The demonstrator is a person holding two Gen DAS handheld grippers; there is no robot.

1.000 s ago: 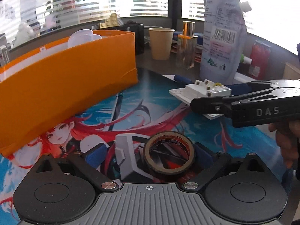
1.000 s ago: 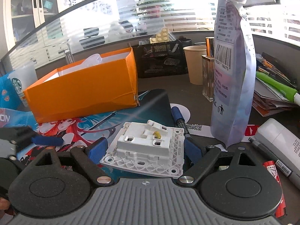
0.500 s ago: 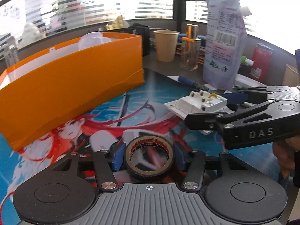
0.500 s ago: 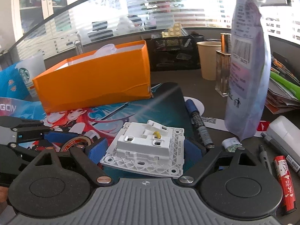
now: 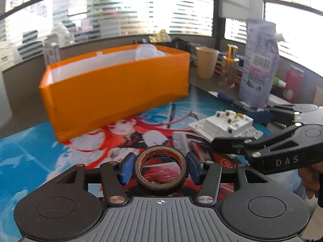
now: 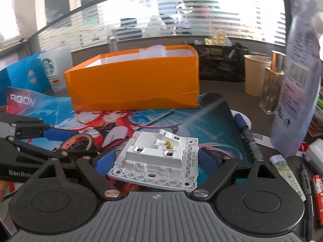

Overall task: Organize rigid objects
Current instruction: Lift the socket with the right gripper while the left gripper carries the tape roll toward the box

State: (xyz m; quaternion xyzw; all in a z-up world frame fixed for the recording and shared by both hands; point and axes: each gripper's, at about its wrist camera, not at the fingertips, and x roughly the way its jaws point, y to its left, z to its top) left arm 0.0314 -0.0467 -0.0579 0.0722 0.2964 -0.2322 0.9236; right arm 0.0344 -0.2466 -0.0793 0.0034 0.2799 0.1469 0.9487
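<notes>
Both closed: left claw (image 5: 160, 166) gripping tape roll (image 5: 160, 173), right claw (image 6: 156, 162) socket (image 6: 155, 157)

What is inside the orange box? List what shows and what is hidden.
Over the orange box rim, its white inner walls show, and one pale translucent rounded object pokes up at the back. The front wall hides the floor and anything lower.

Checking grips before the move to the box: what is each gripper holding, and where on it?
Left gripper clamps the tape roll across its outer rim. Right gripper holds the white socket module by its faceplate's side edges.
</notes>
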